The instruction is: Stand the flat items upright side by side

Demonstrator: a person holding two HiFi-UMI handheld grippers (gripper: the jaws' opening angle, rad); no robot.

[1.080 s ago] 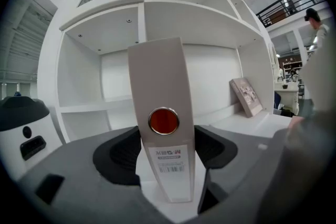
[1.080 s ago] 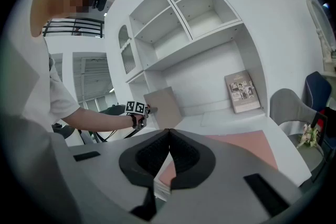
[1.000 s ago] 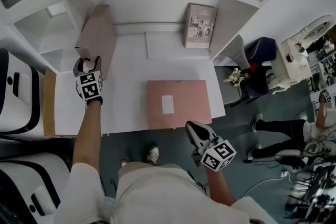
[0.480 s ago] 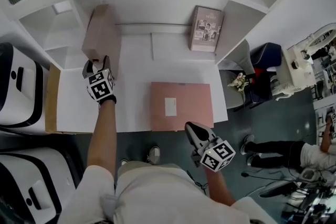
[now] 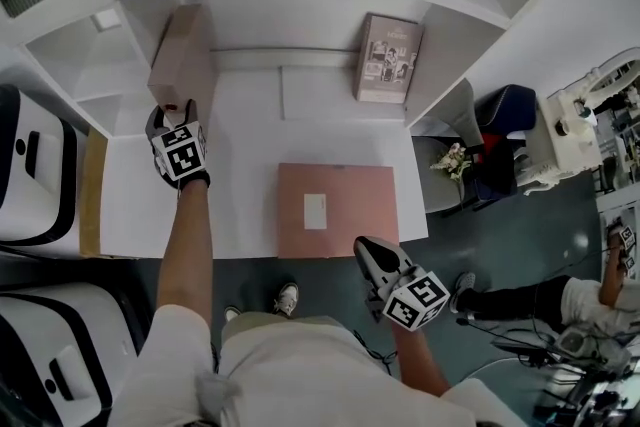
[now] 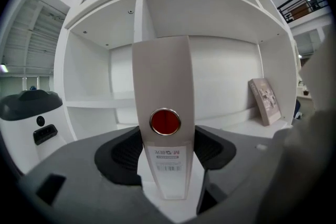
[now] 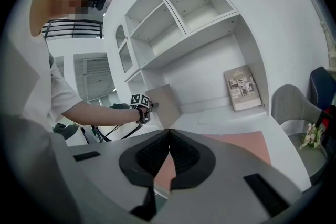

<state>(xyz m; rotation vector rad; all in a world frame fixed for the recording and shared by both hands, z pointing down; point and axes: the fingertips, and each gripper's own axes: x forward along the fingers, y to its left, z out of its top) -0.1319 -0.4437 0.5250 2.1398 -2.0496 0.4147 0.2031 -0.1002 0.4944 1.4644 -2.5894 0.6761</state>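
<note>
Left claw clamped on upright binder, right claw shut and empty over the folder's near edge.

My right claw (image 5: 368, 246) (image 7: 169, 152) has its jaws pressed together with nothing in them, and they hide part of the near edge of the pink folder (image 5: 335, 210) (image 7: 252, 144), which lies flat on the desk (image 5: 240, 155). My left claw (image 5: 168, 113) (image 6: 165, 150) grips the spine of the beige binder (image 5: 182, 55) (image 6: 163, 76), which stands upright at the left of the shelf bay (image 5: 300, 15). I can't tell if it touches the bay's left wall. The pads cover the lower sides of the spine. Its red disc (image 6: 165, 121) shows, but the label (image 6: 169, 160) is too small to read. In the head view the marker cube hides most of my left jaws. A white sheet (image 5: 320, 93) lies flat further back. A book (image 5: 388, 57) (image 7: 242, 87) (image 6: 266, 99) leans at the bay's right wall, well apart from the binder; its cover print is unreadable.
</note>
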